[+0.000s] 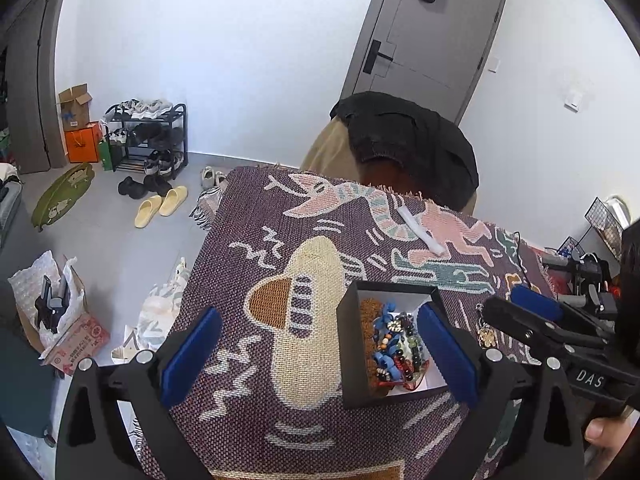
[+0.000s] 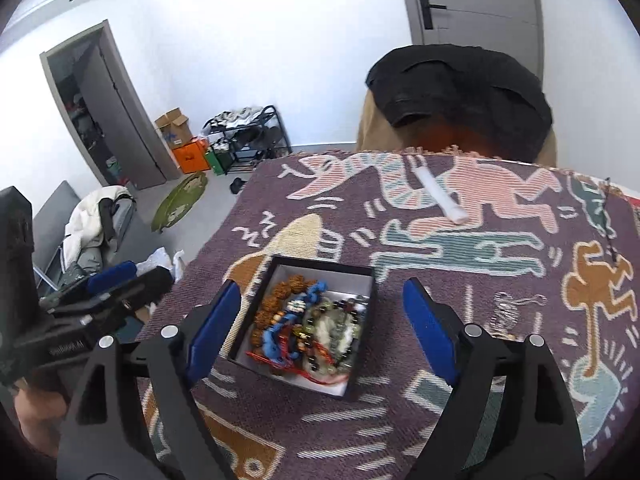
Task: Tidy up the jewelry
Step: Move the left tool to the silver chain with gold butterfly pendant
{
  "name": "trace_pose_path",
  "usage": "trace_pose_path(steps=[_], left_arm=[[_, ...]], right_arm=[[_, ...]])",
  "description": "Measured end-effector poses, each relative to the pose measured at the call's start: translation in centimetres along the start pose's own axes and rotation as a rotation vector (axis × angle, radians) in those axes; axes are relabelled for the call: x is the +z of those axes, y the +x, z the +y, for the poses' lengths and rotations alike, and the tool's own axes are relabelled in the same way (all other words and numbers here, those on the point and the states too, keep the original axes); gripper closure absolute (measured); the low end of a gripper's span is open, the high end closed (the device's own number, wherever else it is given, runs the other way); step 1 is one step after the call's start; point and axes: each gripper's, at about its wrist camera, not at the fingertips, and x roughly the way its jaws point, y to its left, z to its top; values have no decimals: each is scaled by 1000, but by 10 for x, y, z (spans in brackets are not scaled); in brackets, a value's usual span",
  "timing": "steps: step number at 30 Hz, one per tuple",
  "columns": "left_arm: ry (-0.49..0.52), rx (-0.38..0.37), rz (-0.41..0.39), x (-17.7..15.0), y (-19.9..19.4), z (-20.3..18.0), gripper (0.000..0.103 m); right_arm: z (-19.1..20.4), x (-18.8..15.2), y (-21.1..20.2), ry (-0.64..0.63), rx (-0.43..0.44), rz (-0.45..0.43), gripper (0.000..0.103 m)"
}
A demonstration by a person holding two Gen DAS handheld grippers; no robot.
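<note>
A small black box [image 1: 352, 344] stands on the patterned purple cloth [image 1: 248, 360], holding several beaded bracelets [image 1: 394, 344] in blue, brown, red and green. My left gripper [image 1: 320, 354] is open around it, its right pad close to the box's right wall. From the right wrist view, the box [image 2: 320, 266] and its bracelets [image 2: 316, 320] lie between the wide-open jaws of my right gripper [image 2: 324, 328], nearer its left pad; neither pad presses on the box. A loose silvery piece of jewelry [image 2: 508, 308] lies on the cloth to the box's right.
A white roll [image 2: 440, 196] lies on the cloth's far side. Beyond the table edge stands a chair draped with a black garment [image 2: 460, 88]. A thin dark cord [image 2: 610, 224] lies at the cloth's right. Wire racks [image 1: 604, 220] crowd the far right; shoes and boxes litter the floor at left.
</note>
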Motion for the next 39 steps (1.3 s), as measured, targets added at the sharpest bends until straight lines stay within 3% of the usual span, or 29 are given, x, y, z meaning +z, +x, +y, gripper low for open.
trace_pose_path(steps=[9, 21, 31, 39], left_arm=[[21, 8, -34, 0, -7, -29, 8], [103, -67, -19, 1, -1, -98, 8], [171, -163, 47, -10, 28, -163, 8], [215, -209, 155, -21, 66, -194, 40]], right_arm=[[-44, -10, -30, 96, -40, -29, 5], [-103, -23, -69, 197, -74, -69, 5], [-164, -39, -92, 241, -91, -71, 5], [-199, -49, -91, 286, -105, -53, 5]])
